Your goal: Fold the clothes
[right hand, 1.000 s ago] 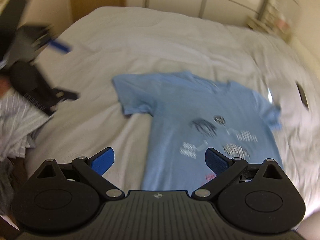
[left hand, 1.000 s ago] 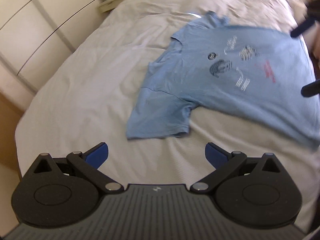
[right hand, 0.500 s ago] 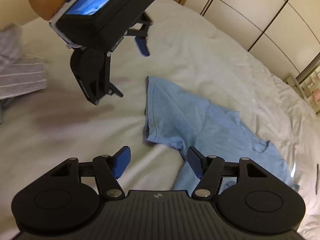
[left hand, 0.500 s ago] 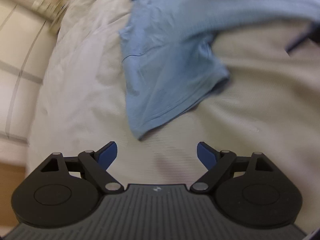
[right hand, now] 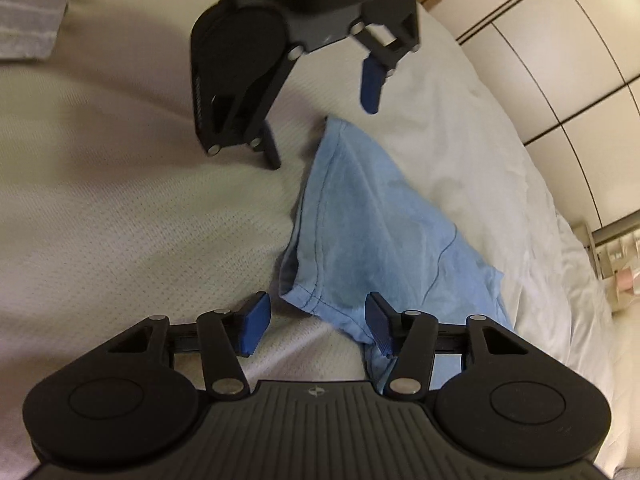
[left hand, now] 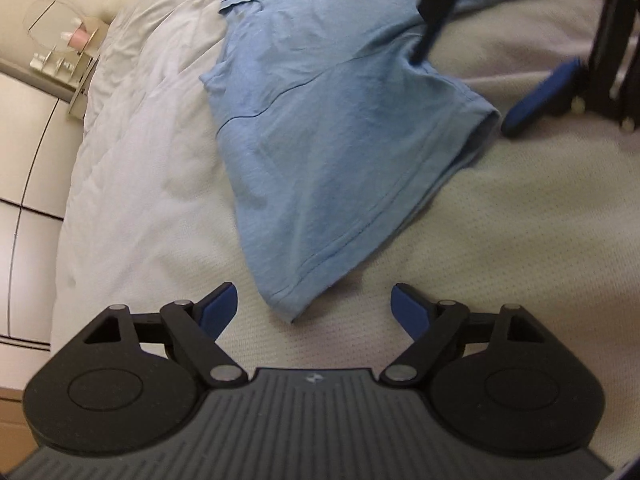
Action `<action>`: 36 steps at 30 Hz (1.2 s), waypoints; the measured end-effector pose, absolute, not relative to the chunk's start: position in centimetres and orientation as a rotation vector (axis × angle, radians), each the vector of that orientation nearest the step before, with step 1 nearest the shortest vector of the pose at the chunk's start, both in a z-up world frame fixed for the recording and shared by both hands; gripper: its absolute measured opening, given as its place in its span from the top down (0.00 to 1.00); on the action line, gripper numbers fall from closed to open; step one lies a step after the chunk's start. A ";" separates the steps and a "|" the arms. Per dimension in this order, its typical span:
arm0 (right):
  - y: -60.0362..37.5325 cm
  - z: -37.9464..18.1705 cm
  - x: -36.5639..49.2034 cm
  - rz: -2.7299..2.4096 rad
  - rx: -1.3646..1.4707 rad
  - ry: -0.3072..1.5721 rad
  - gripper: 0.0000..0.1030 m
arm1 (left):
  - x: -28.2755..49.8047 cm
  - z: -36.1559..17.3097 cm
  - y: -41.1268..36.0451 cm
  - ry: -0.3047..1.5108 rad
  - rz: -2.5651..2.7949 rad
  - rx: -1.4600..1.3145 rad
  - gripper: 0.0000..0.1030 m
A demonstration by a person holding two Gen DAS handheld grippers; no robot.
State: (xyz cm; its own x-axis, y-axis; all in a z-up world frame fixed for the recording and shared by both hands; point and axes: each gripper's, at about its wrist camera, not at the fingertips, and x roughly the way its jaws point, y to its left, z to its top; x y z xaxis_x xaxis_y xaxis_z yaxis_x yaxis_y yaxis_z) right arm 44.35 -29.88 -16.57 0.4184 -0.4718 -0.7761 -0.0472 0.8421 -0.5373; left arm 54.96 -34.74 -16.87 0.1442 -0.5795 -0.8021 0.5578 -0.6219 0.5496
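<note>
A light blue T-shirt (left hand: 340, 140) lies on the white bed, one short sleeve (right hand: 372, 232) spread toward me. My left gripper (left hand: 314, 308) stands open just above the bed, with the sleeve's lower hem corner between its blue pads, untouched. In the right wrist view that left gripper (right hand: 322, 136) hovers over the sleeve's far tip. My right gripper (right hand: 318, 326) is closing around the other hem corner. Its right pad meets the cloth while the left pad is still apart from it. In the left wrist view the right gripper (left hand: 464, 92) straddles the sleeve opening.
The bed cover (left hand: 480, 260) spreads all around the shirt. White wardrobe doors (right hand: 560, 80) run along the far side. A small shelf with toiletries (left hand: 64, 52) stands by the bed's corner. A grey striped garment (right hand: 28, 20) lies at the upper left.
Both grippers have come down from above the whole shirt to its one sleeve, rolling as they dropped. The right jaws have narrowed markedly, the left only a little.
</note>
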 end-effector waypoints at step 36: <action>-34.7 -10.0 44.0 -0.399 -0.020 0.963 0.98 | 53.5 -16.3 -34.7 -0.095 -1.587 1.620 0.71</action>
